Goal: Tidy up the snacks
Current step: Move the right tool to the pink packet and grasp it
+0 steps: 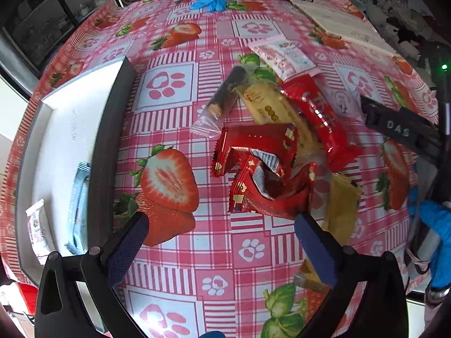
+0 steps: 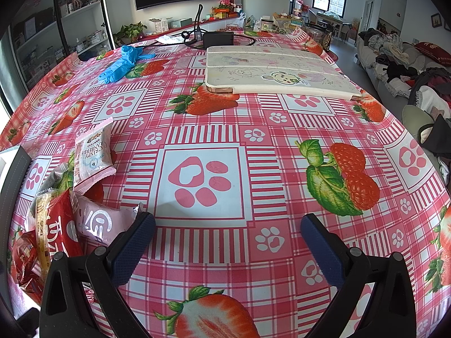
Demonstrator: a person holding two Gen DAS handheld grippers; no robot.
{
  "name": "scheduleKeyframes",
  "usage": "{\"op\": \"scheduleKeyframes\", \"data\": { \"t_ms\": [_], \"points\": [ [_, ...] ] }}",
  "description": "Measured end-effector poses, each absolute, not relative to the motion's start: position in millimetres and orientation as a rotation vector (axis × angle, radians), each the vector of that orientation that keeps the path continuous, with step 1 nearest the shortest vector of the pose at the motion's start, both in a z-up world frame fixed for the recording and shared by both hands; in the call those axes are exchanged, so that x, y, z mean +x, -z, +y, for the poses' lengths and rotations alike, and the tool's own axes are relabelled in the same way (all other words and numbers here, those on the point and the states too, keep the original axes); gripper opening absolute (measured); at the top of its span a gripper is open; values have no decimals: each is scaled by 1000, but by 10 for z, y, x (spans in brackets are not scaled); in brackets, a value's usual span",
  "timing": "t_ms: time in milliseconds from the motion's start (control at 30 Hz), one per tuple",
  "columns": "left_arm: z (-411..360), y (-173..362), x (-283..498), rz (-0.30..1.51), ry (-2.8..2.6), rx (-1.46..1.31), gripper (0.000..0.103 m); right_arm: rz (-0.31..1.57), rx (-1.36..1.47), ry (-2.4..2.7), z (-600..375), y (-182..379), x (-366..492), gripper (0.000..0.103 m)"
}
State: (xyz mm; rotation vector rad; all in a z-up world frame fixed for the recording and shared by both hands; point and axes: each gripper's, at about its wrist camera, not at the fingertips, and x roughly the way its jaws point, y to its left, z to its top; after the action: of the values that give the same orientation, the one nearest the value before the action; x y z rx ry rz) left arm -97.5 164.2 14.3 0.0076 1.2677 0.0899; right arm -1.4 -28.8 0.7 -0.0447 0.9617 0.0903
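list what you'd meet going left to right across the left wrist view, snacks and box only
small white packet in the white box → blue packet → dark bar in clear wrapper → pile of red wrappers → right gripper

I see a glossy, smooth plastic tablecloth (image 2: pixel 214 129) under both grippers. Ahead of my left gripper (image 1: pixel 220 233): shiny crinkled red foil wrappers (image 1: pixel 253 152) and a clear film sleeve (image 1: pixel 208 118). Finger pads (image 1: pixel 126 242) look textured, matt dark blue, on matt black plastic arms.
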Motion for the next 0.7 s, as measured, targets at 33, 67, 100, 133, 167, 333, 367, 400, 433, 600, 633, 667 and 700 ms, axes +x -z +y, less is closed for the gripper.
{"op": "scheduleKeyframes", "data": {
  "t_ms": [33, 67, 100, 133, 167, 333, 367, 400, 433, 600, 633, 667, 700],
  "points": [
    [1646, -99, -954, 1273, -91, 7, 103, 961, -44, -91, -291, -7, -14, 103],
    [1652, -66, -933, 1273, -98, 10, 103, 962, -43, -90, -289, -7, -12, 103],
    [1672, -64, -917, 1256, -97, -4, 103, 964, -40, -89, -297, -7, 11, 103],
    [1694, -69, -892, 1243, -114, -1, 103, 977, -41, -98, -307, -12, 24, 103],
    [1721, -81, -863, 1229, -133, 12, 103, 1002, -54, -126, -313, -27, 29, 103],
    [1858, -137, -847, 1201, -159, 22, 103, 1076, 44, -183, -503, -206, -247, 103],
    [1860, -128, -847, 1204, -156, 21, 103, 1066, 51, -190, -506, -247, -296, 103],
    [1846, -117, -842, 1210, -152, 29, 103, 1059, 42, -196, -483, -271, -324, 103],
    [1830, -115, -837, 1210, -149, 38, 103, 1049, 10, -205, -424, -306, -338, 103],
    [1711, -158, -830, 1187, -119, 62, 103, 1048, -215, -272, 27, -281, -288, 103],
    [1699, -124, -809, 1194, -121, 72, 103, 1047, -237, -290, 111, -268, -266, 103],
    [1707, -104, -807, 1196, -115, 61, 103, 1046, -255, -303, 182, -257, -234, 103],
    [1749, -100, -803, 1185, -111, 27, 103, 1038, -275, -314, 241, -248, -215, 103]
  ]
}}
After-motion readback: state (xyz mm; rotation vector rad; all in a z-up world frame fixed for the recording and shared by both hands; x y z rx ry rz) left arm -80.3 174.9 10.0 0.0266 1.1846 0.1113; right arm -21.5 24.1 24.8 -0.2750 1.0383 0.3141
